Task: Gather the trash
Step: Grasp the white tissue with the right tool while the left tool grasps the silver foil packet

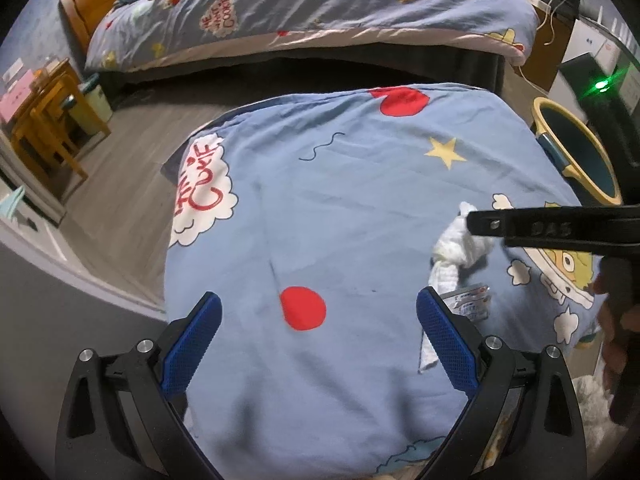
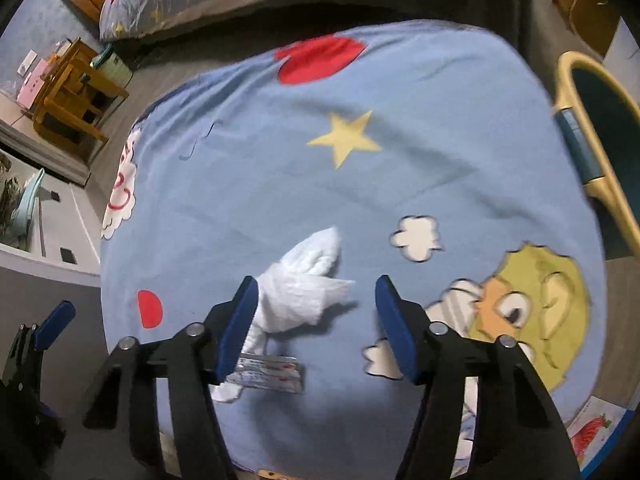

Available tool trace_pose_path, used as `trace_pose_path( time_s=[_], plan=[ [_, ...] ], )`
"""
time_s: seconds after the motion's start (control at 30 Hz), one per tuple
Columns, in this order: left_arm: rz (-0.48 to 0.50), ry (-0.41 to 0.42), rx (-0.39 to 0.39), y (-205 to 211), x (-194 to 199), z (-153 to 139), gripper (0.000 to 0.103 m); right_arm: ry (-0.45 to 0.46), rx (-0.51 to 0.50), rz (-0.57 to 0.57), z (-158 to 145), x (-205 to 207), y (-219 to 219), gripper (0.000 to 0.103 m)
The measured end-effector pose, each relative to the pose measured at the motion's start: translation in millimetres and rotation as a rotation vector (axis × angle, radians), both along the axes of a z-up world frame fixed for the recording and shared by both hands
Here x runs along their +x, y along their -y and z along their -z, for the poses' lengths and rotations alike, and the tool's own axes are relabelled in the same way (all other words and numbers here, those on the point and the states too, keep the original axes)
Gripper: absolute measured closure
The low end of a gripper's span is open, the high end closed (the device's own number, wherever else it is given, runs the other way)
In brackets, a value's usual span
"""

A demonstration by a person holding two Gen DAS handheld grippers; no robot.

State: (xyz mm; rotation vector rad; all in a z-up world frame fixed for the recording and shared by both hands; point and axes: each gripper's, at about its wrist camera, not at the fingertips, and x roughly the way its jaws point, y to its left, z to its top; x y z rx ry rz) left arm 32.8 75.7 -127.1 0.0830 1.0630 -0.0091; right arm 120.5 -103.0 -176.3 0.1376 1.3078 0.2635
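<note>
With my right hand-held gripper pointing steeply down at the blue cartoon bed cover, the crumpled white tissue lies just ahead of it and a little toward its left finger, which overlaps the wad's lower edge in the right wrist view. The jaws stand about half open with nothing pressed between the pads; whether that finger actually touches the paper I cannot tell. The wad's long axis runs on a slant, from near the left pad up and away toward the yellow star, so the jaws cross it at an angle rather than squarely. Just below the tissue, near the fingers' base, lies a small flat printed wrapper, partly hidden by the left finger.

My left hand-held gripper hangs wide open and empty over a bare stretch of cover, the trash off to its right, so the right hand is clearly nearer. The yellow-rimmed bin stands beyond the bed's right edge, cut off by the frame. The right view is motion-blurred, and the wrapper's print is unreadable.
</note>
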Motion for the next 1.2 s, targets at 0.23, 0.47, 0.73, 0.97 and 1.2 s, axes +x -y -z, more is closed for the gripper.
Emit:
trace_pose_path(
  time_s=[0.23,0.47,0.73,0.97,1.2],
  plan=[
    [0.023,-0.008,-0.010,5.8,4.8,4.0,0.006,-0.025,0.086,0.004,1.0,6.8,0.0,0.083],
    [0.085,0.009,-0.024,31.3,13.1,2.2,0.006,0.086,0.079,0.051,-63.5,22.7,33.0,0.083],
    [0.163,-0.021,-0.076,80.7,19.6,16.9,0.006,0.192,0.018,0.091,-101.5,41.6,96.1,0.083],
    [0.269,-0.046,-0.087,127.7,29.2,35.3,0.012,0.164,0.090,0.162,-94.6,48.5,136.9,0.083],
    [0.342,-0.123,-0.052,155.3,35.3,66.6,0.040,0.146,0.095,0.159,-87.4,50.3,151.5,0.083]
  ],
)
